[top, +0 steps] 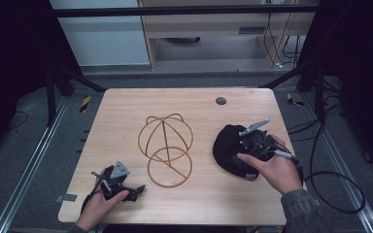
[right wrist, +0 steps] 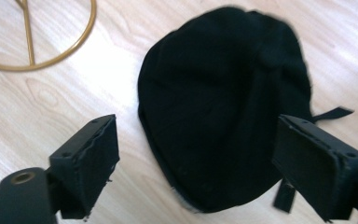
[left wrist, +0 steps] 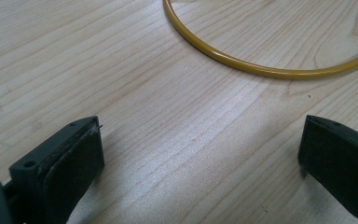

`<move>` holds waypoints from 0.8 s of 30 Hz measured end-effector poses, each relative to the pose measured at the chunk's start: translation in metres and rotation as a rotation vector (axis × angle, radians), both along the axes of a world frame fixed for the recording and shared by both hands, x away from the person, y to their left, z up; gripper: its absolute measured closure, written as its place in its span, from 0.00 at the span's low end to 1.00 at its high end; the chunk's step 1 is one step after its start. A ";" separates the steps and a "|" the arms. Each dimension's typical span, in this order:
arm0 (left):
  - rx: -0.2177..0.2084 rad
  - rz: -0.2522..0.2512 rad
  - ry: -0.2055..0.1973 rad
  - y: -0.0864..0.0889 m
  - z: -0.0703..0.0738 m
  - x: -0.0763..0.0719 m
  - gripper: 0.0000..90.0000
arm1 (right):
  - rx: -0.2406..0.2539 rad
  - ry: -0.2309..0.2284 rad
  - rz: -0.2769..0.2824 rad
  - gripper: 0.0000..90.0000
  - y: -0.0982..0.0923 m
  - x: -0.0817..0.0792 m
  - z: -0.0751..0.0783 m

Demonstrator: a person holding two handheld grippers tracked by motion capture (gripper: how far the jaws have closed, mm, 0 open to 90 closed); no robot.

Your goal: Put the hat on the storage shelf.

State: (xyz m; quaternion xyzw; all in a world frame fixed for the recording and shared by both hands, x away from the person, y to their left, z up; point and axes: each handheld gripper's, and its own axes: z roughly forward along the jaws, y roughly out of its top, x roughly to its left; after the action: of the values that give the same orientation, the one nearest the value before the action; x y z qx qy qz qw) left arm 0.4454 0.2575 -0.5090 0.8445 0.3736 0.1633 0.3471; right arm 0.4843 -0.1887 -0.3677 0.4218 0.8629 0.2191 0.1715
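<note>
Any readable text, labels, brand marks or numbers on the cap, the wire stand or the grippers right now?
None can be read.
Black cap: plain fabric, no logo or tag lettering visible.
Gold wire stand: bare wire, no label.
Left gripper and right gripper: no markings on their pads.

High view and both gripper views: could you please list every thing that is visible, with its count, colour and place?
Black fabric cap: one, black, right part of the table, under the right hand-held gripper.
Gold wire hat stand: one, gold, table centre.
Light wooden table: one, pale wood, middle of the high view.
Small round grey disc: one, grey, far edge of the table.
Left hand-held gripper: one, black, near left corner, open.
Right hand-held gripper: one, black, above the cap, open.
</note>
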 end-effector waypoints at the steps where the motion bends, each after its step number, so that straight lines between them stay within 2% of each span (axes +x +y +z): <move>1: 0.000 0.000 0.000 0.000 0.000 0.000 0.00 | -0.010 0.006 0.001 0.17 0.000 0.004 0.003; 3: 0.000 0.000 0.000 0.000 0.000 0.000 0.00 | -0.028 0.029 0.003 0.19 -0.001 0.018 0.009; 7: -0.003 0.003 -0.001 0.000 0.000 0.000 0.00 | -0.025 0.041 0.016 0.23 -0.002 0.029 0.017; 10: -0.002 0.001 -0.002 0.000 0.000 0.000 0.00 | -0.022 0.044 0.019 0.24 -0.002 0.032 0.019; 12: -0.002 0.001 -0.003 0.000 0.000 0.000 0.00 | -0.034 0.059 0.043 0.27 -0.003 0.039 0.024; 13: -0.002 0.002 -0.003 0.000 0.000 0.000 0.00 | -0.032 0.059 0.034 0.27 -0.004 0.043 0.025; 19: -0.002 0.001 -0.003 0.000 0.000 0.000 0.00 | -0.024 0.086 0.036 0.32 -0.004 0.052 0.026; 21: -0.002 0.001 -0.002 0.000 0.000 0.000 0.00 | -0.016 0.109 0.026 0.33 -0.004 0.059 0.023; 24: -0.001 0.001 -0.002 0.000 0.000 0.000 0.00 | -0.025 0.120 0.021 0.33 -0.005 0.064 0.018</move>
State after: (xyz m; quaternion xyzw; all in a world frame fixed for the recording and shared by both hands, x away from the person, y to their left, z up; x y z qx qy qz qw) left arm 0.4455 0.2573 -0.5090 0.8440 0.3739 0.1639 0.3479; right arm 0.5486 -0.1933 -0.3500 0.4228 0.8788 0.1845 0.1222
